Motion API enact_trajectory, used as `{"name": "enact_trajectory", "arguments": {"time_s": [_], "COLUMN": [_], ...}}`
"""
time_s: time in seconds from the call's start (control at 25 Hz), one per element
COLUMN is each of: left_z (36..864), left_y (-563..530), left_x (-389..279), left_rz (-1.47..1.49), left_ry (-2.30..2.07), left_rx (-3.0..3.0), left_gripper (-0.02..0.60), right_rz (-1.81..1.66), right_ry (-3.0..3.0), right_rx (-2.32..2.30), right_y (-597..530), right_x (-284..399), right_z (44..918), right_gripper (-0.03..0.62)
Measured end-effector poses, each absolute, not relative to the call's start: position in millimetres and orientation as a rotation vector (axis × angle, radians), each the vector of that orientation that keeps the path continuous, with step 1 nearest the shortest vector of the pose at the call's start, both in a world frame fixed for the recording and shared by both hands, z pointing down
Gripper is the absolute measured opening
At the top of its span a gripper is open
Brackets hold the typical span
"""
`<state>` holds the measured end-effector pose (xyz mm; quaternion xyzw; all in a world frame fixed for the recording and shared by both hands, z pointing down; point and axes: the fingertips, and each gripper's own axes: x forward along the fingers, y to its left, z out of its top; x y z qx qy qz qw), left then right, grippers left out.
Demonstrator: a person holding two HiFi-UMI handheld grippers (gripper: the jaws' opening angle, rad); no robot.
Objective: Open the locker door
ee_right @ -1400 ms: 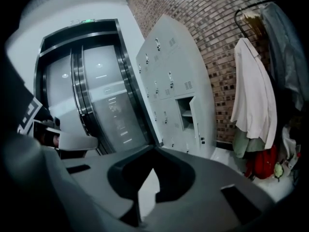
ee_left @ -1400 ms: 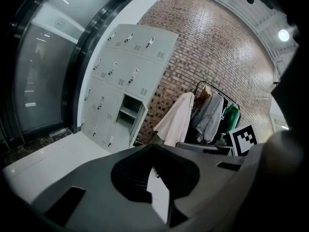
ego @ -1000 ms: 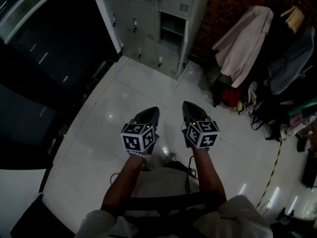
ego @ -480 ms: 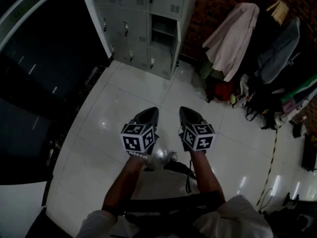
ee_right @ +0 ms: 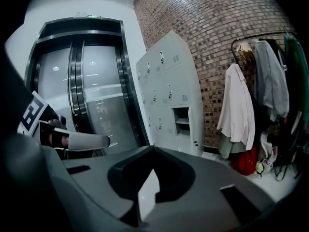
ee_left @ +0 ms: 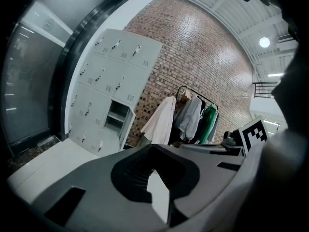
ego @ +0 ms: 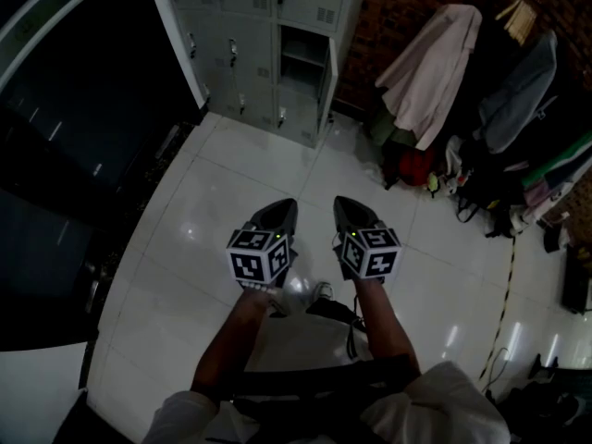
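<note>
A bank of grey lockers (ego: 242, 35) stands against the brick wall at the top of the head view, well ahead of both grippers. One lower compartment (ego: 305, 52) stands open, its door (ego: 326, 77) swung out edge-on. The lockers (ee_left: 108, 88) and the open compartment (ee_left: 117, 120) also show in the left gripper view, and the same lockers (ee_right: 166, 93) and compartment (ee_right: 182, 122) in the right gripper view. My left gripper (ego: 275, 216) and right gripper (ego: 354, 211) are held side by side over the white floor, both shut on nothing. Their jaw tips meet in their own views (ee_left: 153, 146) (ee_right: 153, 148).
A clothes rack with a pale coat (ego: 427, 63) and dark jackets (ego: 518, 91) stands to the right of the lockers, with bags (ego: 416, 166) on the floor beneath. Dark glass doors (ego: 74, 109) run along the left. Glossy white tiles (ego: 240, 178) lie between me and the lockers.
The lockers and rack have shifted slightly left and up in the head view. Both grippers keep the same side-by-side stance, jaws shut.
</note>
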<state>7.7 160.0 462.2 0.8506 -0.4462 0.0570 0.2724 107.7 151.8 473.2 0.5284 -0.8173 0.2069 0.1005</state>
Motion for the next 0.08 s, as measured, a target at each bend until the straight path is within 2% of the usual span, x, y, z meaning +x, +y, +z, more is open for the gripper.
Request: {"name": "enact_trajectory", "arguments": {"time_s": [0.08], "left_z": [462.2], "left_y": [159.7], "left_x": [6.5], "left_rz": [0.155], "left_ry": [-1.200], "left_rx": [2.290], "left_gripper": [-0.002], "right_rz": [0.610], "right_ry": [-2.414], "right_rx": [1.565], "right_y": [150.8], "right_x": [106.5], "right_z": [472.4], "right_gripper": [0.011]}}
